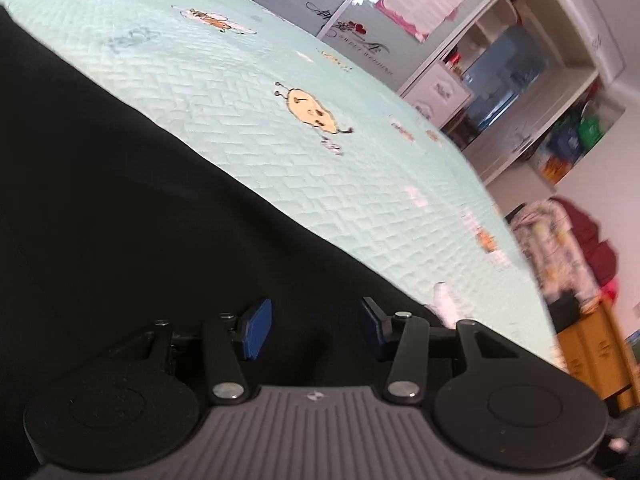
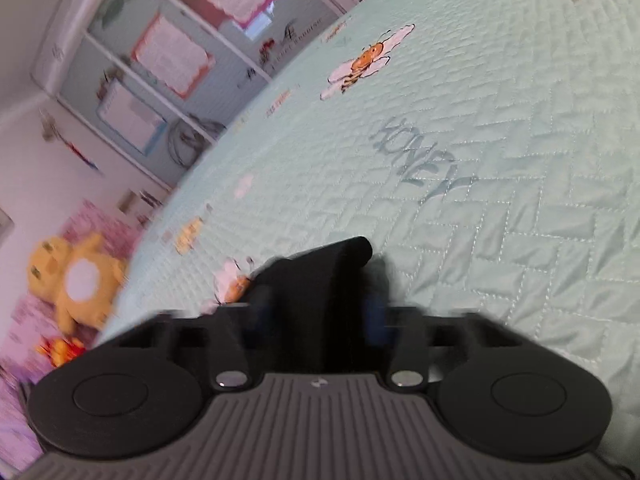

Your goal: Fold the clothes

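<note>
Black garment spread on a mint quilted bed

The bed (image 1: 360, 184) carries the black garment (image 1: 120, 220), stretching diagonally beneath the left hand-held gripper (image 1: 316, 330), pads spread; the right hand-held gripper (image 2: 316, 320) holds a fold between its pads.

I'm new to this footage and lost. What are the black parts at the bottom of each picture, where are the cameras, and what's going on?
Each picture comes from a camera mounted on a handheld gripper, looking forward along its two fingers. A person holds one in each hand. The left gripper is open, its blue pads apart, above a black garment spread on a mint quilted bedspread printed with bees. The right gripper has a bunch of black cloth between its fingers, above the same bedspread.
</note>
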`<action>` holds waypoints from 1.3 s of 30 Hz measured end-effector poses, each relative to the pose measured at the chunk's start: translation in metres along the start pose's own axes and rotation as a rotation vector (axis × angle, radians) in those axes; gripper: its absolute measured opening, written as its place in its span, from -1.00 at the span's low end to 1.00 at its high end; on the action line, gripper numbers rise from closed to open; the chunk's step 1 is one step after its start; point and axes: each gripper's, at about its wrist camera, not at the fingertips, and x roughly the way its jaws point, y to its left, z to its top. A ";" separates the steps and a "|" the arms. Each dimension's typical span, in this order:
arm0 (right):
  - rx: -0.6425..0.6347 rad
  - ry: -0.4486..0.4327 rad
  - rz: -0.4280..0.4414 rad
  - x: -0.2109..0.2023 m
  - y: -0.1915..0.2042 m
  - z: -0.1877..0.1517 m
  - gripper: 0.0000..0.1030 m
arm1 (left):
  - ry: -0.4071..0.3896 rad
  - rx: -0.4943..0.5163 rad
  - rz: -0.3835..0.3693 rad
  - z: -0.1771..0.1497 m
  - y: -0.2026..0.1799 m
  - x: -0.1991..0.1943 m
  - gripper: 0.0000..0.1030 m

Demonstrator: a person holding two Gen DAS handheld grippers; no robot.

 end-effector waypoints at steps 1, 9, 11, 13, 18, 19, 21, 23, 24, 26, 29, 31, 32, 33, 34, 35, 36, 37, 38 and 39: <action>-0.057 -0.015 -0.025 -0.005 0.009 0.002 -0.67 | 0.001 0.012 0.013 0.000 0.001 0.003 -0.13; -0.216 -0.026 -0.204 0.012 0.002 -0.007 -0.59 | 0.031 0.014 0.024 0.009 0.022 0.011 -0.89; -0.108 -0.040 -0.146 0.006 -0.015 -0.007 -0.55 | 0.039 -0.002 0.024 0.011 0.028 0.011 -0.88; -0.055 -0.044 -0.155 -0.003 -0.015 -0.005 -0.39 | 0.032 -0.058 0.037 0.011 0.033 -0.001 -0.88; -0.034 -0.205 -0.329 -0.057 0.006 -0.012 -0.29 | -0.004 -0.052 0.003 -0.001 0.032 -0.064 -0.54; -0.049 -0.241 -0.350 -0.072 0.012 -0.018 -0.29 | 0.003 -0.041 -0.028 -0.006 0.033 -0.079 -0.46; -0.080 -0.291 -0.364 -0.101 0.025 -0.031 -0.26 | 0.035 -0.011 -0.091 -0.020 0.034 -0.110 -0.33; -0.087 -0.232 -0.222 -0.123 0.038 -0.057 -0.27 | 0.079 0.049 -0.144 -0.037 0.033 -0.137 -0.25; -0.081 -0.189 -0.147 -0.131 0.043 -0.074 -0.27 | 0.089 0.081 -0.147 -0.046 0.031 -0.151 -0.25; -0.059 -0.106 -0.034 -0.146 0.055 -0.112 -0.27 | 0.100 0.112 -0.167 -0.064 0.033 -0.180 -0.24; -0.022 -0.035 0.079 -0.170 0.066 -0.169 -0.33 | 0.145 0.152 -0.220 -0.092 0.039 -0.207 -0.11; 0.020 -0.002 0.077 -0.184 0.061 -0.200 -0.39 | 0.196 0.206 -0.217 -0.112 0.043 -0.214 -0.10; 0.041 0.006 0.042 -0.189 0.055 -0.212 -0.44 | 0.227 0.220 -0.170 -0.123 0.049 -0.211 -0.10; 0.060 0.005 -0.016 -0.193 0.044 -0.222 -0.94 | 0.258 0.234 -0.123 -0.134 0.055 -0.207 -0.10; 0.080 -0.012 -0.065 -0.199 0.036 -0.228 -1.00 | 0.263 0.238 -0.088 -0.142 0.062 -0.207 -0.43; 0.100 -0.046 -0.105 -0.209 0.029 -0.230 -1.00 | 0.231 0.219 -0.082 -0.145 0.070 -0.212 -0.57; 0.120 -0.080 -0.144 -0.218 0.022 -0.232 -1.00 | 0.227 0.196 -0.080 -0.146 0.075 -0.216 -0.57; 0.128 -0.114 -0.176 -0.228 0.020 -0.233 -1.00 | 0.228 0.170 -0.079 -0.145 0.078 -0.221 -0.57; 0.122 -0.146 -0.198 -0.240 0.024 -0.231 -0.93 | 0.227 0.148 -0.075 -0.145 0.081 -0.226 -0.57; 0.114 -0.174 -0.202 -0.250 0.029 -0.231 -0.90 | 0.222 0.138 -0.065 -0.145 0.082 -0.230 -0.57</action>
